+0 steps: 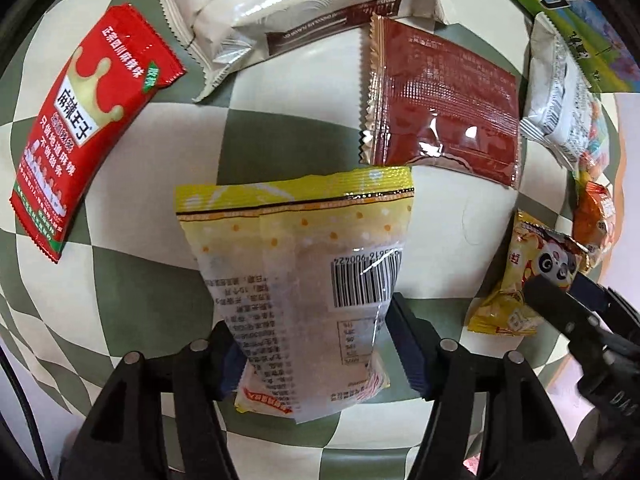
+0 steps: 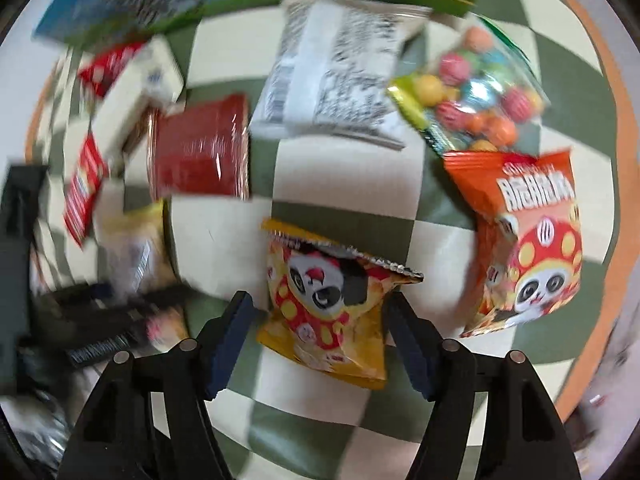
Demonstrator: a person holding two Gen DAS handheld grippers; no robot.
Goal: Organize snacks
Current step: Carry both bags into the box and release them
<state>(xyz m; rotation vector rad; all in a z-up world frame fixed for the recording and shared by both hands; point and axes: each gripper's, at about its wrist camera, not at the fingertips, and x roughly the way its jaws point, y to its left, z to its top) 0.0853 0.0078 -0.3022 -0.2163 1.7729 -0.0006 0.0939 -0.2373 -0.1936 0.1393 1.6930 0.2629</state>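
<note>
yellow pack (image 1: 304, 280): lying barcode-up on checkered cloth (image 1: 296, 120)
left gripper (image 1: 316, 344): straddling it, left pad touching, right pad apart
right gripper (image 2: 320, 340): partly open around panda pack (image 2: 328, 312), contact unclear

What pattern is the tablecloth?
Green and cream checks on the tablecloth, clearest in the left wrist view.

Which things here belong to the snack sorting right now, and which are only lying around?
In hand:
- left gripper, around the pale yellow packet
- right gripper, around the yellow panda bag

Lying about:
- red sachet
- brown packet
- cream packs
- orange panda bag
- candy bag
- white packet
</note>
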